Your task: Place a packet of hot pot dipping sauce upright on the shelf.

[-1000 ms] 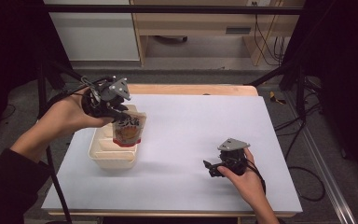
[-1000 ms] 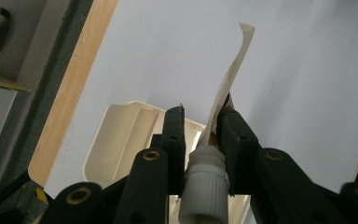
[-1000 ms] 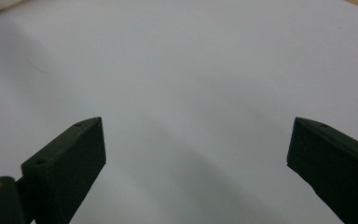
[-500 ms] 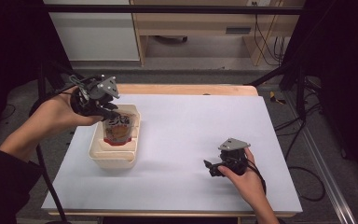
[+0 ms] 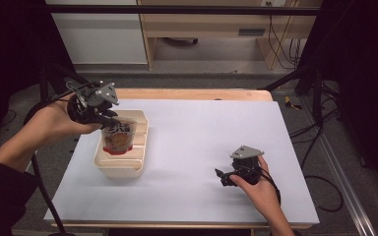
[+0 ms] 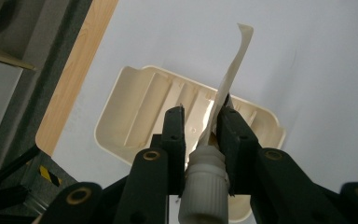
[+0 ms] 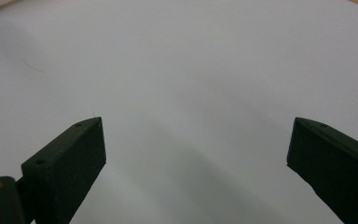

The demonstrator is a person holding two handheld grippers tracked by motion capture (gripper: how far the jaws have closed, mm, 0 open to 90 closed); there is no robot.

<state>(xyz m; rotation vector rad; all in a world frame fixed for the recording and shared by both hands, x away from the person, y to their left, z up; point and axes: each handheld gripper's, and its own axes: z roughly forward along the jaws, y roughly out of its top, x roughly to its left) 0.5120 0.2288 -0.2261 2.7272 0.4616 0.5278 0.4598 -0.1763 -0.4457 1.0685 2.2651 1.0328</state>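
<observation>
Left gripper (image 5: pixel 109 117): held in the person's left hand (image 5: pixel 61 123) at about 9 o'clock on the table, grey three-cornered plate on top, cable trailing off the left edge. In the left gripper view its jaws (image 6: pixel 200 128) stand close together, clamped on the top of a spouted pouch (image 6: pixel 228 79), the white screw cap (image 6: pixel 203 189) sitting low between them and the pouch's thin edge running away toward 12 o'clock. In the high view the pouch (image 5: pixel 118 137) shows an orange and red printed face and hangs upright from the jaws, its lower part inside the tray. Tray (image 5: pixel 140 142): cream plastic, rectangular, ribbed floor, rounded corners, placed at about 9 o'clock on the table, directly beneath the left gripper; whether the pouch's base touches the tray floor cannot be told. Right gripper (image 5: pixel 226 176): held in the person's right hand (image 5: pixel 258 184) at about 5 o'clock on the table, well apart from the tray, grey plate on top, low over the surface; in the right gripper view its jaws stand wide apart with nothing between them, bare surface beyond. Table (image 5: pixel 206 137): white top sheet on a wooden board, the wood showing along the far edge at 12 o'clock.
</observation>
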